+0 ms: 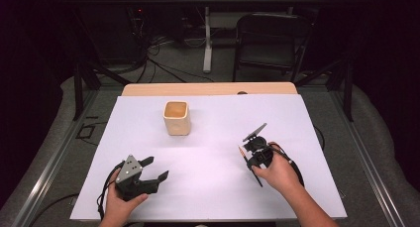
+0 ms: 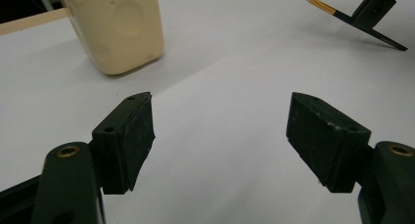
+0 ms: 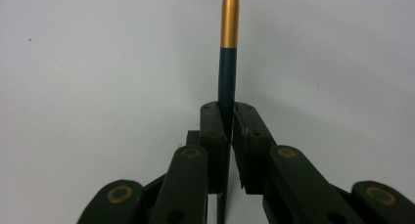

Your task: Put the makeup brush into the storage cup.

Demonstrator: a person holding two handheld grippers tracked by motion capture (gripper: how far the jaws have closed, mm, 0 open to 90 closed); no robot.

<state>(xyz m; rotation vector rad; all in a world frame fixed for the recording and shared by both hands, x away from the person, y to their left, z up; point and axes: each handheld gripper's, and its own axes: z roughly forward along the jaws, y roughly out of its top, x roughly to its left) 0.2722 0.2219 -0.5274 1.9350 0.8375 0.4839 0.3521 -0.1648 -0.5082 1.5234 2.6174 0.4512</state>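
The right tongs (image 1: 250, 152) are clenching a dark pen (image 3: 228, 82) with a gold end, gripping it partway along its shaft. In the high view the pen's long axis is running near to far, gold end pointing away from the person. The cream cup (image 1: 177, 118) is standing upright on the white tabletop (image 1: 213, 187), far and to the left of the pen, well apart from it. The left tongs (image 1: 151, 168) are resting near the front left, released wide and holding nothing, about as close to the cup as the right.
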